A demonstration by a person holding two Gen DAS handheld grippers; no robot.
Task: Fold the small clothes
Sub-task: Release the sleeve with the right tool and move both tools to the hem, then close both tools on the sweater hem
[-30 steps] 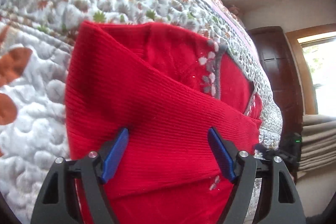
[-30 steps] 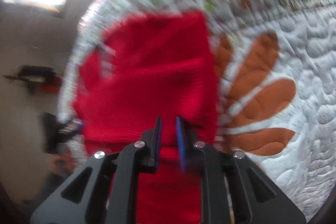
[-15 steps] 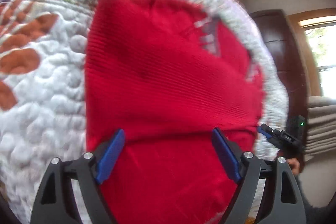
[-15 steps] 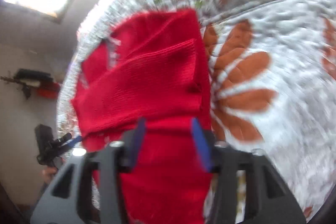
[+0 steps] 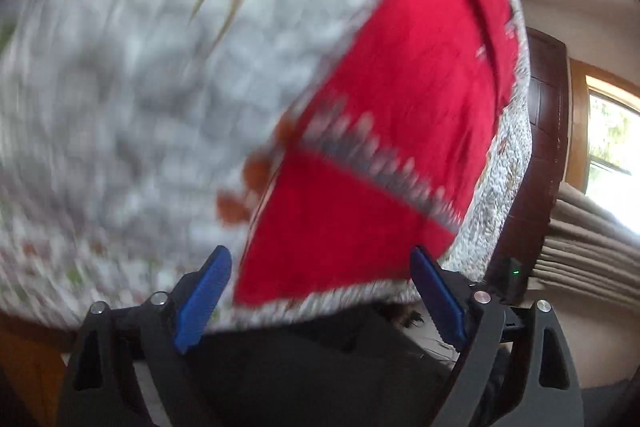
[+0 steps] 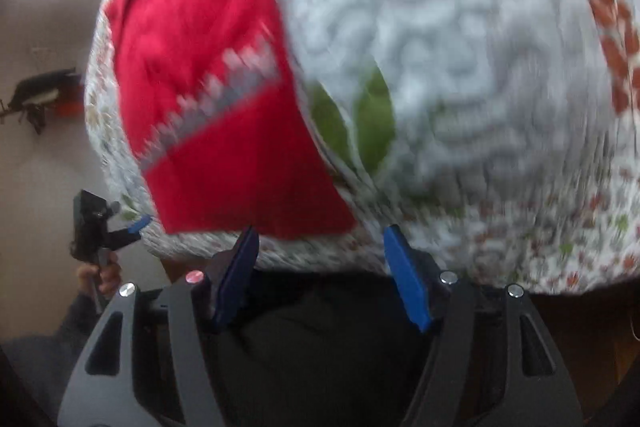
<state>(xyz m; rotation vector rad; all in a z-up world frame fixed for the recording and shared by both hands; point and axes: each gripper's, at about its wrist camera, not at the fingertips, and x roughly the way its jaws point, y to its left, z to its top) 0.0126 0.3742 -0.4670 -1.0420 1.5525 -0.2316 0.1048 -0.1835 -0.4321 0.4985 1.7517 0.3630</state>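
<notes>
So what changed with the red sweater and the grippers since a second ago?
The right gripper, shut on the red sweater a second ago, let go and now stands open. Both grippers pulled back off the sweater toward the edge of the quilt. The left gripper stayed open. The sweater still lies folded on the quilt.

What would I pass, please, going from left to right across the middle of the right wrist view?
Black item on the wall → red garment → green leaf print → pale quilt → rust flower print.
</notes>
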